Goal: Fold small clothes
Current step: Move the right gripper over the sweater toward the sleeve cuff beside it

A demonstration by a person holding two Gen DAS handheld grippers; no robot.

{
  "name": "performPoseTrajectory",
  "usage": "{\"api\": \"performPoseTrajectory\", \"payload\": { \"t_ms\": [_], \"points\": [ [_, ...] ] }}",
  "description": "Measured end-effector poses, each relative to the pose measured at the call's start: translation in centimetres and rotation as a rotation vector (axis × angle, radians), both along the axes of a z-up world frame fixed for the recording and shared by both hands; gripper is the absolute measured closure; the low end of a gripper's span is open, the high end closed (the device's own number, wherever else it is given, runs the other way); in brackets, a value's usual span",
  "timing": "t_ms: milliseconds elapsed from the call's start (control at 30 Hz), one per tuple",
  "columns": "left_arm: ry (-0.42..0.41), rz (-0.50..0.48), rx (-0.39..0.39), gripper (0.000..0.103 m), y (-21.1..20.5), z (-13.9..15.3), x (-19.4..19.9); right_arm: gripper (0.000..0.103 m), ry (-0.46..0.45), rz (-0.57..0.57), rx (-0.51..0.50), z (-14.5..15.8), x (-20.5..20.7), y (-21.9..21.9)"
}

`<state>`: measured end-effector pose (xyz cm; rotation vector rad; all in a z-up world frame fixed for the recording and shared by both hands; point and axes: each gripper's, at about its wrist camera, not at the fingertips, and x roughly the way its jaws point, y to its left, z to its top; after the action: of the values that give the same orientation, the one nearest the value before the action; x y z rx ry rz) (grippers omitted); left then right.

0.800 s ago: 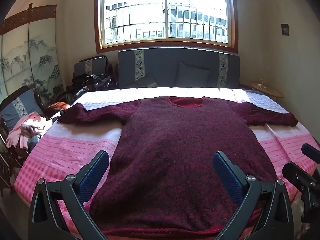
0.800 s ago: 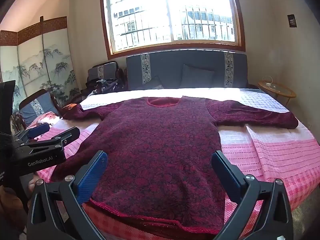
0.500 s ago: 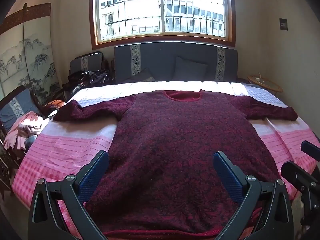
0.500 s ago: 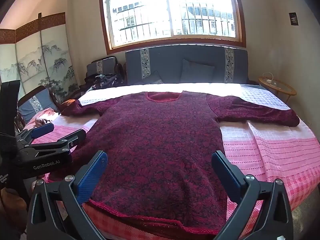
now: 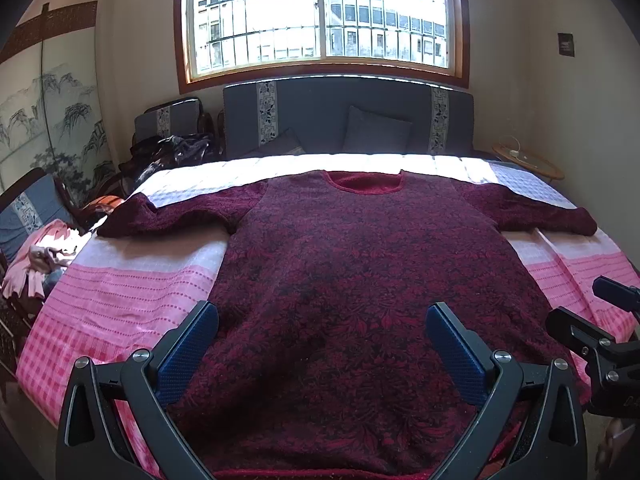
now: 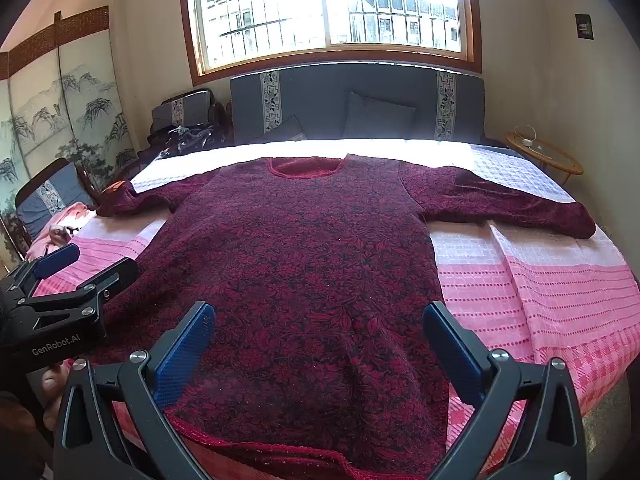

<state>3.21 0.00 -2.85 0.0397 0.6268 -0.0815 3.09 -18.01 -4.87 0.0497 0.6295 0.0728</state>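
Observation:
A dark red patterned sweater (image 5: 360,280) (image 6: 304,264) lies flat on the pink checked cloth (image 5: 132,292) (image 6: 540,292), hem toward me, collar at the far end, both sleeves spread out sideways. My left gripper (image 5: 322,314) hovers above the lower middle of the sweater, open wide, nothing between its blue pads. My right gripper (image 6: 320,312) hangs over the sweater's lower part near the hem, also open and holding nothing. Each gripper shows at the edge of the other's view: the right gripper (image 5: 592,320) and the left gripper (image 6: 68,280).
A grey sofa (image 5: 348,124) with cushions stands behind the table under a window. Chairs with piled clothes (image 5: 40,256) sit on the left, before a painted folding screen (image 6: 60,108). A small round side table (image 6: 544,152) is at the right. A hand (image 6: 52,384) grips the left tool.
Both grippers have shifted slightly, so the sweater sits a little lower and closer in both views. Both stay open and nothing was taken hold of.

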Motion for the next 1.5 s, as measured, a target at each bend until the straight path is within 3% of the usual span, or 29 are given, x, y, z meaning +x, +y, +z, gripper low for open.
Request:
{"api": "performPoseTrajectory", "payload": {
  "t_ms": [333, 567, 667, 800, 1167, 1500],
  "points": [
    [0.004, 0.000, 0.001, 0.000, -0.1, -0.7, 0.7, 0.000, 0.042, -0.009, -0.029, -1.1, 1.9, -0.8],
    [-0.051, 0.017, -0.072, 0.000, 1.1, -0.8, 1.0, 0.000, 0.079, -0.016, -0.024, -1.9, 3.0, -1.6],
    [0.003, -0.005, -0.092, 0.000, 1.4, -1.0, 2.1, 0.000, 0.089, -0.016, -0.022, -2.0, 3.5, -1.8],
    [0.059, -0.022, -0.082, 0.000, 1.1, -1.5, 3.6, 0.000, 0.099, -0.017, -0.017, -2.1, 4.4, -2.3],
    [0.004, 0.024, -0.035, 0.000, 0.9, -2.5, 5.6, 0.000, 0.105, -0.030, -0.030, -2.1, 7.1, -3.4],
    [-0.029, 0.083, 0.068, 0.000, 1.0, -5.1, 8.3, 0.000, 0.117, -0.039, -0.032, -2.5, 9.0, -4.6]
  ]
}}
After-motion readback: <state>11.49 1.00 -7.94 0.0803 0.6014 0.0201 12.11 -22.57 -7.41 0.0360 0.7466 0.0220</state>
